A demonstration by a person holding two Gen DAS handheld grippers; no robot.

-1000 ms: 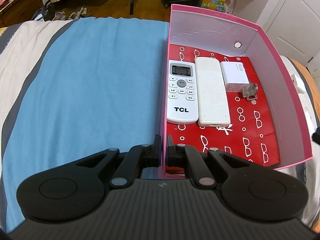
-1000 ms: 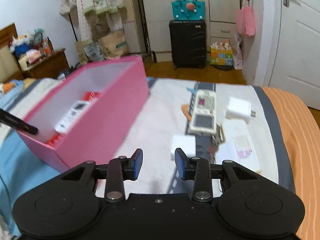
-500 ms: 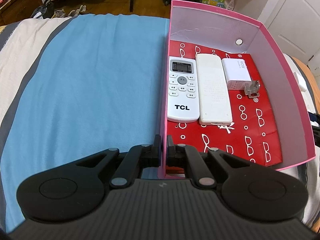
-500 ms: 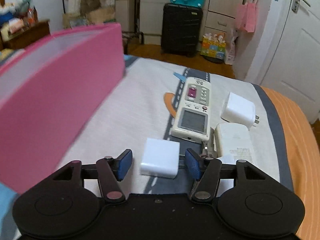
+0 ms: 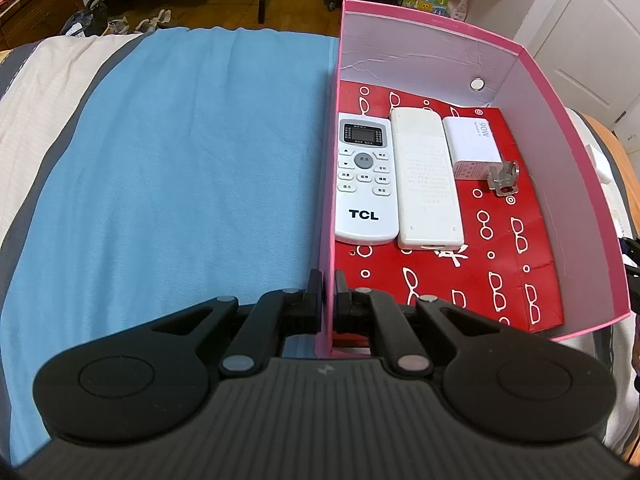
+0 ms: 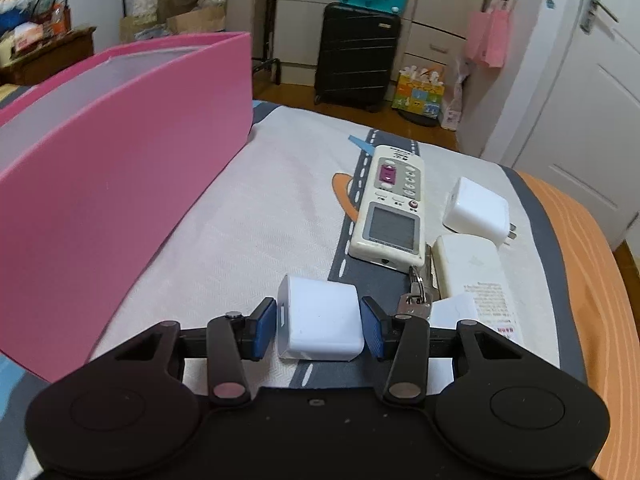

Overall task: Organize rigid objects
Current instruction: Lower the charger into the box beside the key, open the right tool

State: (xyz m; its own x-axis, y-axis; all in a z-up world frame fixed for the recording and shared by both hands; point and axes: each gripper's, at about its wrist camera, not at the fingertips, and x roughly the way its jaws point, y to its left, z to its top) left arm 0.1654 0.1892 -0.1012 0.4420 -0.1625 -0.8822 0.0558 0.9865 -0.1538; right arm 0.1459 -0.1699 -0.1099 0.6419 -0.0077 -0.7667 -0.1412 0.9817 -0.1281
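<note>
My left gripper (image 5: 328, 280) is shut on the near left wall of the pink box (image 5: 432, 20). Inside the box lie a white TCL remote (image 5: 364, 184), a cream remote (image 5: 426, 180), a white charger (image 5: 474, 146) and a metal key piece (image 5: 503, 178). In the right wrist view, my right gripper (image 6: 319, 326) straddles a white charger cube (image 6: 320, 322) lying on the bed. Its jaws are closing and the blue pads (image 6: 266, 328) meet both sides of the cube. The pink box (image 6: 120, 184) stands to the left.
Beyond the cube on the bed lie a cream remote with a screen (image 6: 390, 208), another white plug charger (image 6: 476, 210), a white adapter block (image 6: 474, 268) and keys on a ring (image 6: 416, 296). A blue blanket (image 5: 180, 168) covers the bed left of the box.
My right gripper swung away from the pink box and came down over the white charger cube; its jaws widened, then drew in against the cube. The left gripper kept its hold on the box wall.
</note>
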